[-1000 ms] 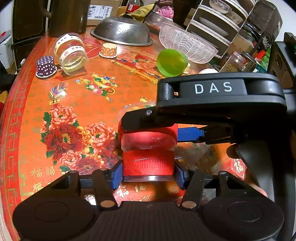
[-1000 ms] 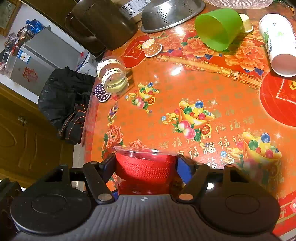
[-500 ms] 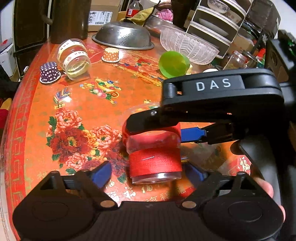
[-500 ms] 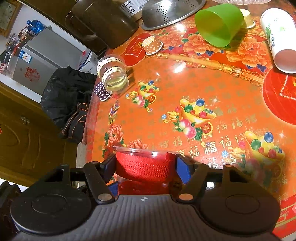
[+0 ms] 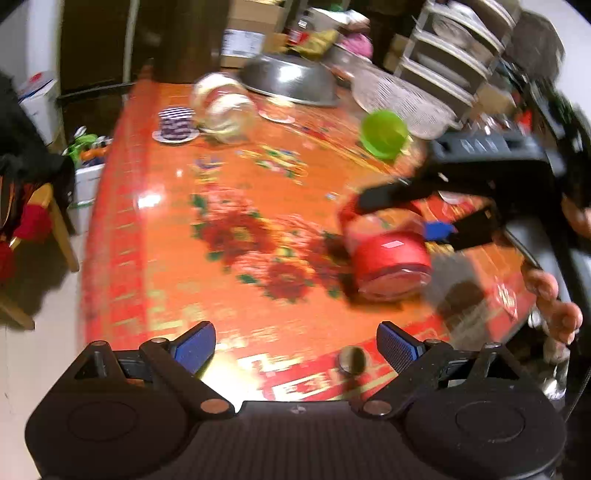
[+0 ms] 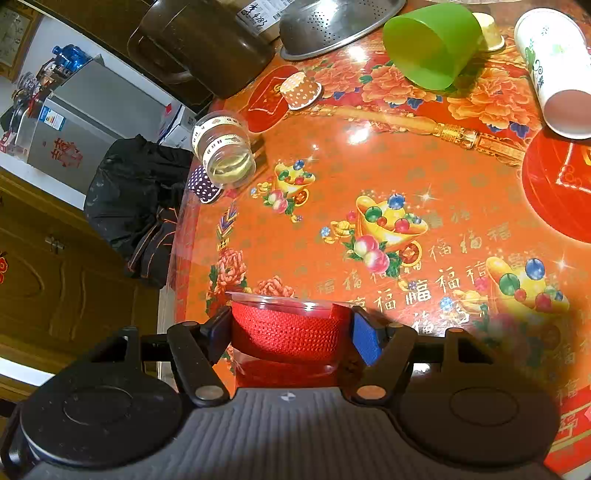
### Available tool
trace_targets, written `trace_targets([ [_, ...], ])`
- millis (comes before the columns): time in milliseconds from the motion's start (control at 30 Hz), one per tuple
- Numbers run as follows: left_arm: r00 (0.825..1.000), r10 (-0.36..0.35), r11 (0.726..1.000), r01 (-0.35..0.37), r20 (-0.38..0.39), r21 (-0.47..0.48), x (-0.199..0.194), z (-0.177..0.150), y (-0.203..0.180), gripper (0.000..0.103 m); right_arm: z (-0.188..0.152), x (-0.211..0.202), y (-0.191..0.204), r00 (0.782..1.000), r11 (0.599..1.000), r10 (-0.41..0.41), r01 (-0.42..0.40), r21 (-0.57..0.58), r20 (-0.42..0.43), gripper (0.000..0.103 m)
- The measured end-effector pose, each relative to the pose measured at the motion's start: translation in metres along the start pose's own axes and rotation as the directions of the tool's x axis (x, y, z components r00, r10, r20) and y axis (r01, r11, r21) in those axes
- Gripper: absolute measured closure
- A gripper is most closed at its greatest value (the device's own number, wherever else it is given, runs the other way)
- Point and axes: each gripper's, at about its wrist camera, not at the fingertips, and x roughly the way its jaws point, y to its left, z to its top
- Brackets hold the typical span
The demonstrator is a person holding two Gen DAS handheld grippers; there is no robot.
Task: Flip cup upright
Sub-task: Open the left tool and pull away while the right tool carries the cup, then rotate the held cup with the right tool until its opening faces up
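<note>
A clear plastic cup with red bands point(image 5: 388, 254) is held just above the orange flowered table point(image 5: 240, 206), rim up. My right gripper point(image 6: 291, 330) is shut on this cup point(image 6: 288, 328), its blue pads pressed on both sides near the rim. In the left wrist view the right gripper point(image 5: 406, 206) shows as a black body over the cup. My left gripper point(image 5: 295, 341) is open and empty, pulled back to the near table edge, well clear of the cup. The left wrist view is blurred.
A green cup point(image 6: 432, 44) lies on its side at the back, next to a white paper cup point(image 6: 557, 70) and a steel colander point(image 6: 332, 22). A glass jar point(image 6: 225, 147) and a dotted cupcake cup point(image 6: 203, 184) lie near the left edge.
My left gripper opened, let go of the cup and drew back toward the near edge. My right gripper kept its hold on the cup.
</note>
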Motion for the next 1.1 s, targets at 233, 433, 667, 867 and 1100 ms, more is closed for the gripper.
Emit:
trace_targets([
  [233,0.991,-0.065,0.990,0.078,0.113,-0.116,-0.017,0.002,0.031,0.007,-0.003,-0.003,0.003,1.000,1.000,-0.002,0.003,-0.026,0.028,0.035],
  [433,0.974,-0.142,0.984,0.158,0.175,-0.082,-0.016,0.011,0.025,0.007,-0.009,-0.016,0.016,0.993,0.994,-0.037,0.048,-0.096,0.110,0.035],
  [667,0.968,-0.164,0.978,0.184,0.191,-0.094,-0.017,0.009,0.030,0.007,-0.023,-0.039,0.022,0.956,0.979,-0.096,0.141,-0.148,0.277,0.035],
  [867,0.963,-0.185,0.975,0.204,0.194,-0.086,-0.015,0.009,0.026,0.007,-0.031,-0.048,0.023,0.923,0.964,-0.121,0.198,-0.180,0.366,0.035],
  [1100,0.957,-0.198,0.973,0.218,0.214,-0.072,-0.016,0.008,0.020,0.007,-0.050,-0.058,0.027,0.827,0.931,-0.117,0.284,-0.228,0.549,0.035],
])
